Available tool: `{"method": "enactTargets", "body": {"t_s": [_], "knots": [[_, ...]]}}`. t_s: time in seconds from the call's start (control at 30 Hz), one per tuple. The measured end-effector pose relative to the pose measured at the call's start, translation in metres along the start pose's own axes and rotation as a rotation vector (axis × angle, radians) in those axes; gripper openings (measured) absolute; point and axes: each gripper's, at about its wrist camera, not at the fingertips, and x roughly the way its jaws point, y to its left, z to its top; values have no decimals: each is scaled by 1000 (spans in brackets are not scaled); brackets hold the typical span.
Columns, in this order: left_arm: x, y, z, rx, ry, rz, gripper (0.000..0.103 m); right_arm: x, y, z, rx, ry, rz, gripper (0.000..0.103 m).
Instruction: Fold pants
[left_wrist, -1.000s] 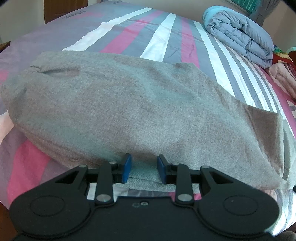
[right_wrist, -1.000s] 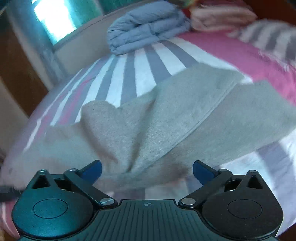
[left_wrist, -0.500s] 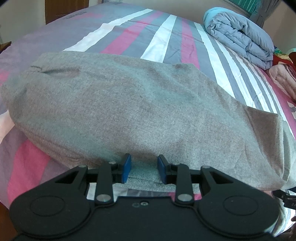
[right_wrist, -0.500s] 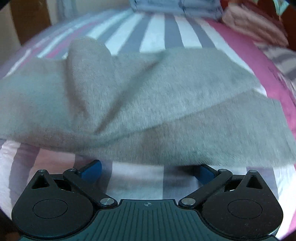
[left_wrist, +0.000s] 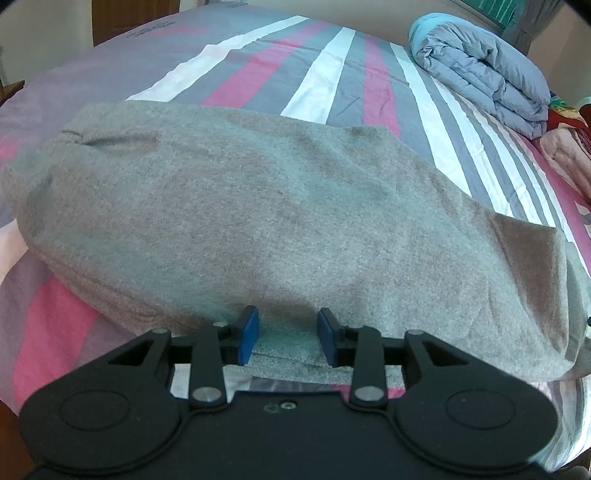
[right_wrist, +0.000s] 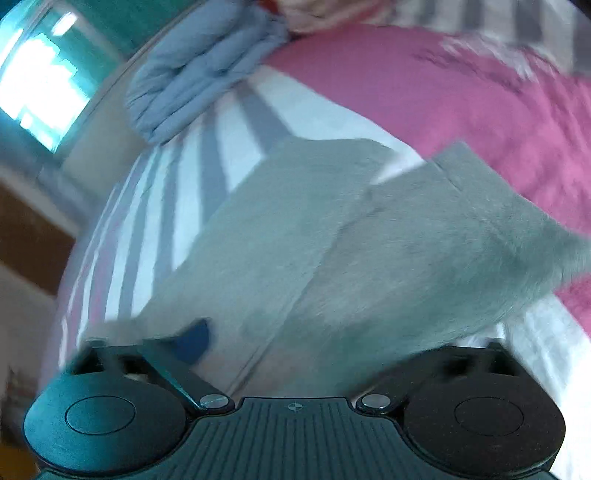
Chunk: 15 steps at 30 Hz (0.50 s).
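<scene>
Grey pants (left_wrist: 280, 221) lie folded lengthwise on the striped bed (left_wrist: 325, 88). My left gripper (left_wrist: 288, 336) is shut on the pants' near edge, its blue pads (left_wrist: 248, 334) pinching a fold of grey cloth. In the right wrist view, which is blurred, the pants (right_wrist: 332, 251) fill the middle and drape over the right finger. My right gripper (right_wrist: 317, 347) is open; only its left blue pad (right_wrist: 194, 338) shows, beside the cloth.
A folded blue-grey quilt (left_wrist: 484, 74) lies at the far right of the bed and shows in the right wrist view (right_wrist: 199, 70) too. Pink bedding (left_wrist: 569, 155) lies beside it. A wooden door (left_wrist: 110, 14) stands beyond the bed's far left.
The left gripper has held still on the pants' edge. The right gripper has swung quickly round and closed in on the pants, whose cloth now covers its right finger.
</scene>
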Motion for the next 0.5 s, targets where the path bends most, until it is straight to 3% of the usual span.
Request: {"method": "enactTargets", "body": {"t_s": [0.03, 0.07, 0.2, 0.27, 0.37, 0.5], "knots": [[0, -1, 0, 2, 1, 5, 28, 4, -3, 3, 14, -9, -3, 50], [1, -2, 1, 4, 3, 8, 28, 8, -3, 6, 28, -14, 1, 48], [1, -2, 2, -5, 4, 9, 29, -13, 0, 19, 62, -51, 17, 49], [2, -3, 2, -6, 4, 7, 31, -41, 6, 27, -33, 7, -40, 49], [3, -5, 3, -3, 4, 6, 38, -69, -5, 25, -19, 43, -62, 49], [3, -11, 0, 21, -3, 18, 43, -91, 4, 31, -33, 29, -1, 49]]}}
